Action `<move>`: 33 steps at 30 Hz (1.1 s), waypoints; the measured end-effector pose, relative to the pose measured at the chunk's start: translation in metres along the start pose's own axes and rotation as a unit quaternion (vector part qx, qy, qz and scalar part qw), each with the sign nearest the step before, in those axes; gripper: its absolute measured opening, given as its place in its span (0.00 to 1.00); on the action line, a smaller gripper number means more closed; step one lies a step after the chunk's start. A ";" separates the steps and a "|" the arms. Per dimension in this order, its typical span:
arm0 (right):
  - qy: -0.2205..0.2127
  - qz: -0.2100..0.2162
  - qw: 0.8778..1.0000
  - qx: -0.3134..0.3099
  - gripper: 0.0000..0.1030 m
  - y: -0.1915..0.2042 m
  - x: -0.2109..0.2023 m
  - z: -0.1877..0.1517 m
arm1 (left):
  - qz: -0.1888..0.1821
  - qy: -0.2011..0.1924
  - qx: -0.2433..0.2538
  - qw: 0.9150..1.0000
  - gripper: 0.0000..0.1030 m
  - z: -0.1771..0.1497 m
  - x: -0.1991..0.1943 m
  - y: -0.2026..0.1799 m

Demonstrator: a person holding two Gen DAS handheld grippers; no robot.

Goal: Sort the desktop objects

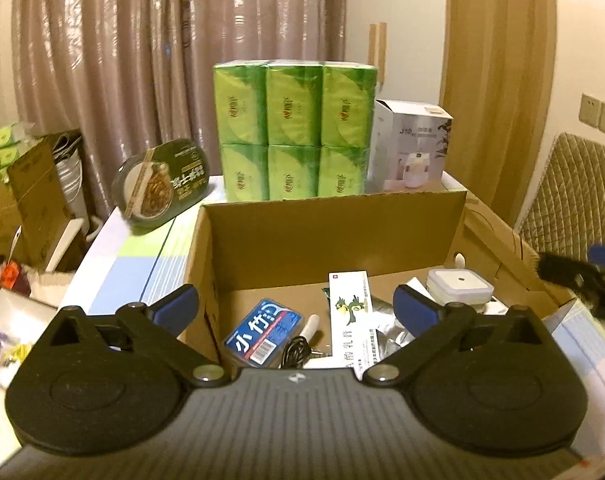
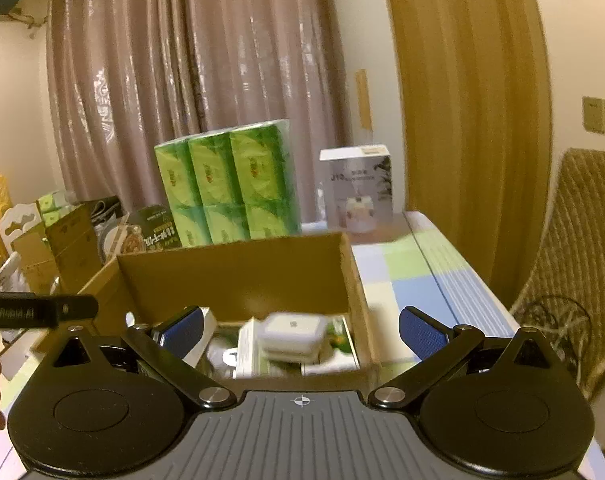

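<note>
An open cardboard box [image 1: 326,224] stands on the table and holds several items: a blue card case [image 1: 264,332], a white and green medicine carton [image 1: 352,312], a white square container [image 1: 460,286], a black cable [image 1: 296,350] and foil packets. My left gripper [image 1: 296,310] is open and empty above the box's near edge. My right gripper [image 2: 300,330] is open and empty over the same box [image 2: 238,276], with the white square container [image 2: 292,334] lying blurred below between its fingers. The right gripper also shows at the right edge of the left wrist view [image 1: 590,276].
Behind the box stand a green tissue multipack [image 1: 294,132], a white appliance carton [image 1: 412,144] and a tilted dark noodle bowl [image 1: 164,182]. The table has a checked cloth [image 2: 418,280]. A woven chair [image 2: 578,248] is at the right. Cardboard boxes and clutter [image 1: 26,200] sit left.
</note>
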State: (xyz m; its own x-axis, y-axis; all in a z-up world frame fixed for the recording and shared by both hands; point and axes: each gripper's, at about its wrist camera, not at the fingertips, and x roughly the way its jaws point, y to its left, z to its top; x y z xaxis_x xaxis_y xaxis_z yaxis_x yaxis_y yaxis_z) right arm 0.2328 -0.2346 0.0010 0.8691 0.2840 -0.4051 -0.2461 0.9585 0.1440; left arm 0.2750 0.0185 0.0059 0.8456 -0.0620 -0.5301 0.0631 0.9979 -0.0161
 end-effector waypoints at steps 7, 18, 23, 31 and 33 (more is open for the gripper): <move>0.024 -0.009 1.000 -0.008 0.98 0.003 -0.040 -0.009 | -0.018 0.026 -0.043 0.999 0.99 -0.011 -0.033 -0.008; 0.097 0.010 0.995 -0.002 0.98 0.019 -0.105 0.000 | -0.033 0.038 -0.064 0.997 0.99 -0.029 -0.122 -0.023; 0.105 0.017 0.994 -0.011 0.98 0.025 -0.140 -0.002 | -0.027 0.038 -0.064 0.997 0.99 -0.034 -0.155 -0.036; 0.095 0.023 0.995 -0.005 0.98 0.024 -0.167 0.005 | -0.023 0.054 -0.065 0.996 0.99 -0.044 -0.180 -0.053; 0.095 0.026 0.995 -0.005 0.98 0.023 -0.170 0.006 | -0.021 0.058 -0.067 0.996 0.99 -0.048 -0.184 -0.055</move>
State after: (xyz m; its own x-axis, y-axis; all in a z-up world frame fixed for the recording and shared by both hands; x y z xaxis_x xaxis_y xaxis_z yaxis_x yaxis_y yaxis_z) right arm 0.0821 -0.2612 0.0781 0.7591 0.3311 -0.5605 -0.2935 0.9426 0.1594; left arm 0.0907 -0.0245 0.0637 0.7763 -0.1097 -0.6207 0.0203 0.9886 -0.1493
